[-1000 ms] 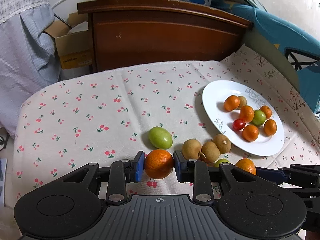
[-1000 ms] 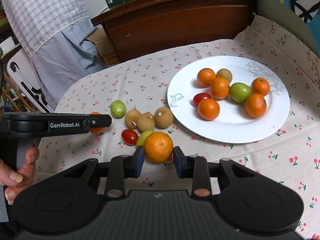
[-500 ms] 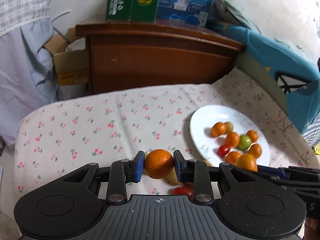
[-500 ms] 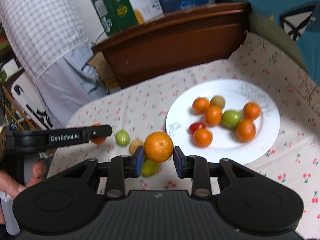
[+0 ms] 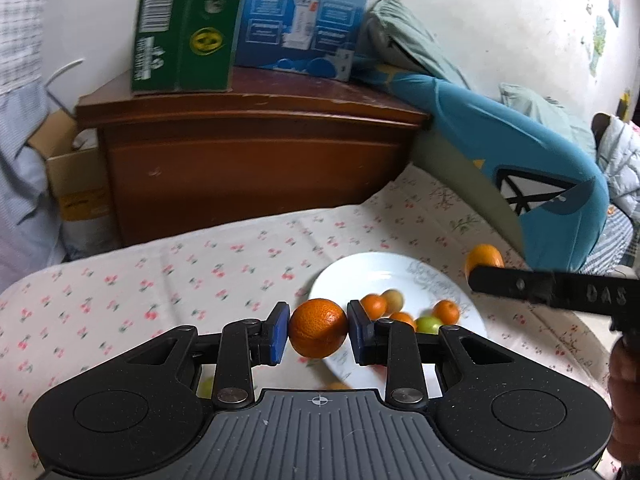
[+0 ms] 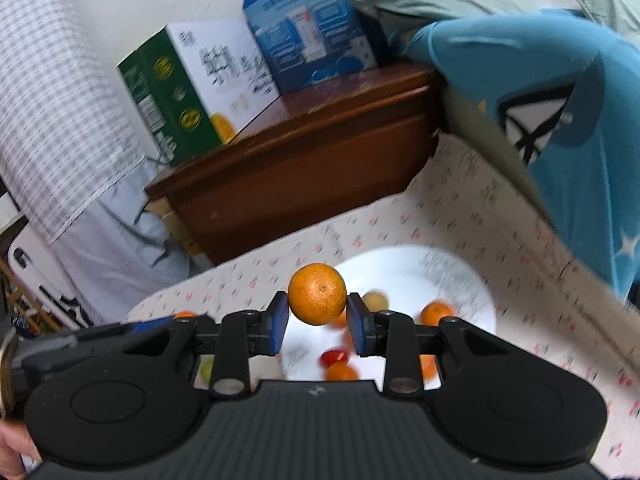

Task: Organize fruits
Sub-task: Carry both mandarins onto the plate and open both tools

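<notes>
Fruits are in three places. One orange [image 5: 318, 328] sits between the blue pads of the left gripper [image 5: 318, 332], which is clenched on it from both sides and holds it in the air, in front of the near-left rim of the white plate [image 5: 360, 268]. A second orange [image 6: 317, 294] is gripped in the same way by the right gripper [image 6: 317, 320], above the near-left part of the same plate [image 6: 460, 280]. In the left wrist view, this second orange [image 5: 484, 260] shows at the tip of the right gripper's black finger, beyond the far right rim of the plate.

On the plate lie several small oranges [image 5: 446, 310], a green fruit [image 5: 429, 325] and a pale brown round fruit [image 5: 393, 299]; the right wrist view also shows a red cherry tomato [image 6: 334, 357] there. They are blurred, so I cannot count them exactly. Off the plate, a green fruit [image 6: 206, 369] shows between the right gripper's arms.

The plate rests on a white cloth with small red cherries [image 5: 160, 272]. Behind the cloth stands a dark wooden cabinet [image 5: 248, 160], and on its top are a green carton [image 5: 180, 24] and a blue carton [image 5: 304, 16]. To the right is a blue cushion [image 5: 520, 152]. A hand [image 6: 12, 448] shows at the lower left edge of the right wrist view.
</notes>
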`<state>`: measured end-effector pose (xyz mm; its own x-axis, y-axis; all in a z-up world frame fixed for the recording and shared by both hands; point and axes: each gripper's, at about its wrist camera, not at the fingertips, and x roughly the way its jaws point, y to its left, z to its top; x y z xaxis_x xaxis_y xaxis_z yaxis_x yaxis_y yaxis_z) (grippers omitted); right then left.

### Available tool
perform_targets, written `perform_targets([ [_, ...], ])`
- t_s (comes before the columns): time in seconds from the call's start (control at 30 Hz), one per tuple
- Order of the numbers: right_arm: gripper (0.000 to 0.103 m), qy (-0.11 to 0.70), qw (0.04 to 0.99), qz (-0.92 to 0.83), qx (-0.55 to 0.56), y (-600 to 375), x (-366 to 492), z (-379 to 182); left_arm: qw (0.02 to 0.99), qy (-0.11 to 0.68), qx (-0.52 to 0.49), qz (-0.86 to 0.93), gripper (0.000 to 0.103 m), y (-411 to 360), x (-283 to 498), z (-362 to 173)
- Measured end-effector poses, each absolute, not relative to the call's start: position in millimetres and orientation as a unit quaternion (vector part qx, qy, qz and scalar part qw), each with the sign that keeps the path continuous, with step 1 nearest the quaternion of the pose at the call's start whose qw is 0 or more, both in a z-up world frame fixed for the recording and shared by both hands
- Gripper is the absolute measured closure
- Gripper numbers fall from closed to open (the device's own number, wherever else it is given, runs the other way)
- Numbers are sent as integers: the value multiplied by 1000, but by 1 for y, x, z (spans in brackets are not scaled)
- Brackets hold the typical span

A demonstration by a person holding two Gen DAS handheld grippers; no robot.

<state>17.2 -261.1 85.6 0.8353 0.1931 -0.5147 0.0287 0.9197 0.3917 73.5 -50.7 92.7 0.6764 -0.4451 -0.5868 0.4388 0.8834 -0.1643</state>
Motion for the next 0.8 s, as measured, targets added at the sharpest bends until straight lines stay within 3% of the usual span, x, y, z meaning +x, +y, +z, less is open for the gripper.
perform_targets([
  [0.8, 72, 350, 914, 4, 206, -289, 74, 39, 891, 365, 21, -268, 74, -100, 109, 54],
])
